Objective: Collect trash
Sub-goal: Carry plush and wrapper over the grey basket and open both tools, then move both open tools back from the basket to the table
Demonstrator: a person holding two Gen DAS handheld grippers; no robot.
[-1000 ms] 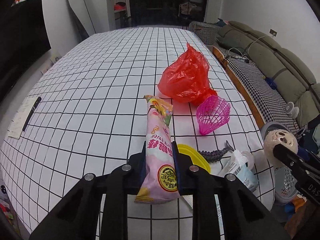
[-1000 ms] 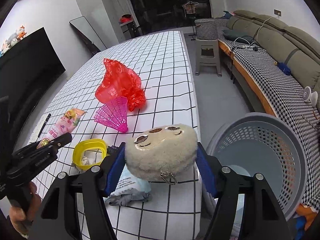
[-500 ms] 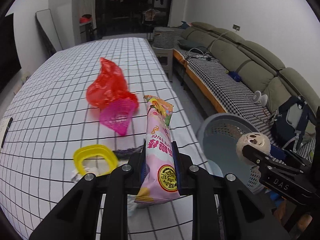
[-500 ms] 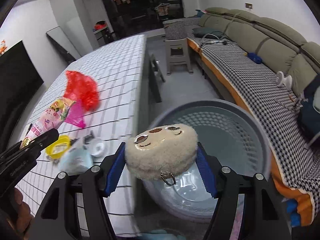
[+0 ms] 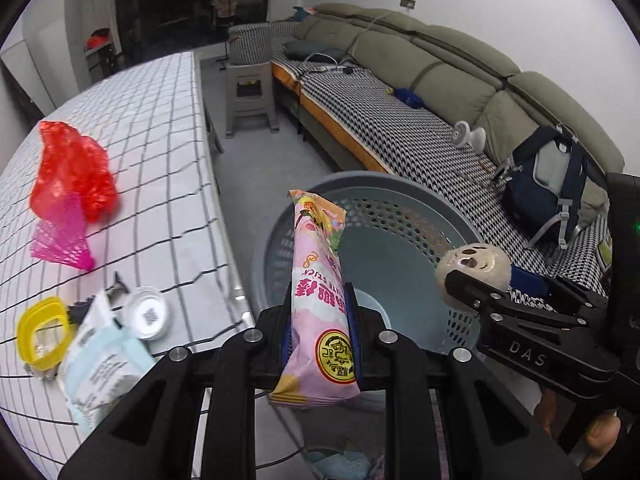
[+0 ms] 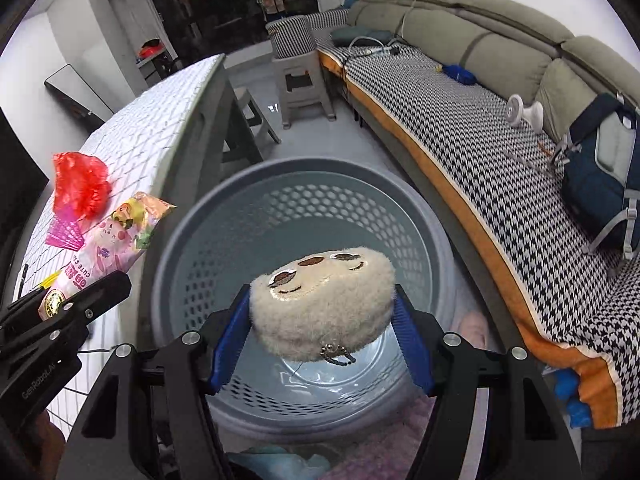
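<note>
Left wrist view: the left gripper [image 5: 320,320] pinches a pink snack packet [image 5: 320,304] between its two pads, in the lower middle of the frame. The packet stands almost upright. Its print reads "CUTE STICK" upside down, with red Chinese characters and a round yellow and red seal lower down; the small text in the seal is not readable. Behind the packet, in the centre of the frame, is a grey-blue perforated basket [image 5: 400,208] on the floor, and the packet's top overlaps its rim.

At the right of this frame the right gripper [image 5: 472,276] holds a cream plush toy [image 5: 476,260] with a stitched face. White letters "DAS" are on its black arm.

Right wrist view: the right gripper [image 6: 322,320] has its blue pads pressed on both sides of the plush toy [image 6: 320,300], which hangs over the open basket [image 6: 224,216] in the centre of the frame. A small metal clasp is at the toy's lower edge. At the lower left the left gripper [image 6: 96,288] shows the words "GenRobot.AI" on its side, and the snack packet [image 6: 112,240] sticks up from it.

On the checked table [image 5: 160,128] at the left of the left wrist view lie a red plastic bag [image 5: 72,172], a pink net [image 5: 60,240], a yellow ring [image 5: 38,332], a white lid [image 5: 146,318] and a pale blue pack [image 5: 100,368].
</note>
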